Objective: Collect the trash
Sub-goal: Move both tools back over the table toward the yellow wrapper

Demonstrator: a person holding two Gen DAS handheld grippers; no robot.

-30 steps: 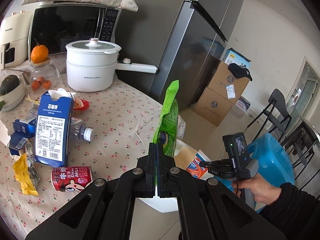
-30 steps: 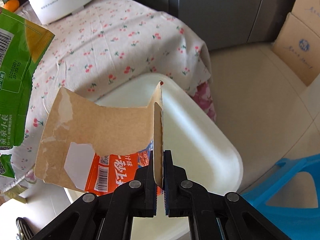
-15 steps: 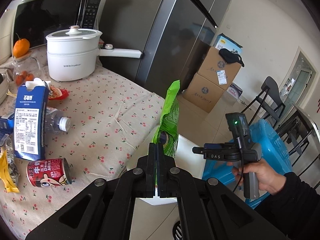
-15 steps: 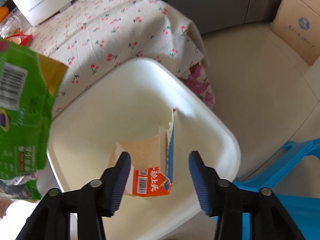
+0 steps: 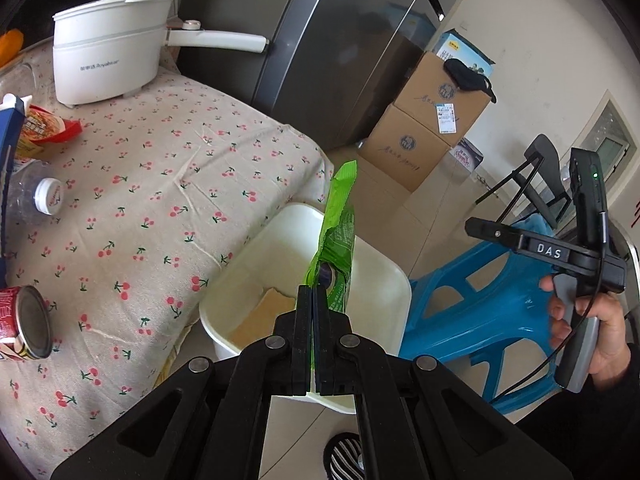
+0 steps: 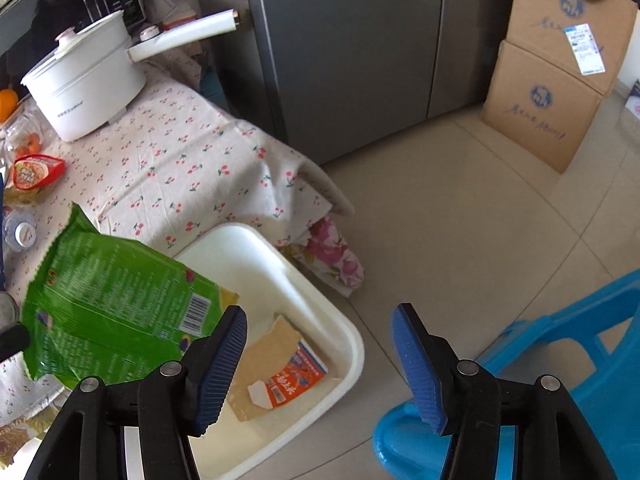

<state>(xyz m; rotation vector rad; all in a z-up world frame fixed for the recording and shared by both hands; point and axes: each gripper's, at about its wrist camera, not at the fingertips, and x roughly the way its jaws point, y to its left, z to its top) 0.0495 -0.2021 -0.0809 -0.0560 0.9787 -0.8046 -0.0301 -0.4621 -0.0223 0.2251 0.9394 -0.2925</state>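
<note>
My left gripper (image 5: 312, 292) is shut on a green snack bag (image 5: 336, 236), which hangs over the white bin (image 5: 394, 280) on the floor beside the table. In the right wrist view the same green bag (image 6: 108, 312) hovers above the bin (image 6: 264, 248). A torn cardboard carton piece (image 6: 276, 368) lies flat on the bin's bottom, and shows as a brown corner (image 5: 264, 308) in the left wrist view. My right gripper (image 6: 320, 356) is above the bin's right rim, its jaws opening with nothing between them; a hand holds it (image 5: 472, 226) at the right.
On the cherry-print tablecloth (image 5: 160, 200) lie a red can (image 5: 24, 324), a plastic bottle (image 5: 36, 200), a red snack packet (image 5: 44, 128) and a white pot (image 5: 108, 64). A blue plastic stool (image 5: 472, 300) stands right of the bin. A grey fridge (image 6: 352, 48) and cardboard boxes (image 6: 552, 92) stand behind.
My right gripper opened and let the cardboard piece drop into the bin, then rose. My left gripper carried the green bag from above the table edge down over the bin.
</note>
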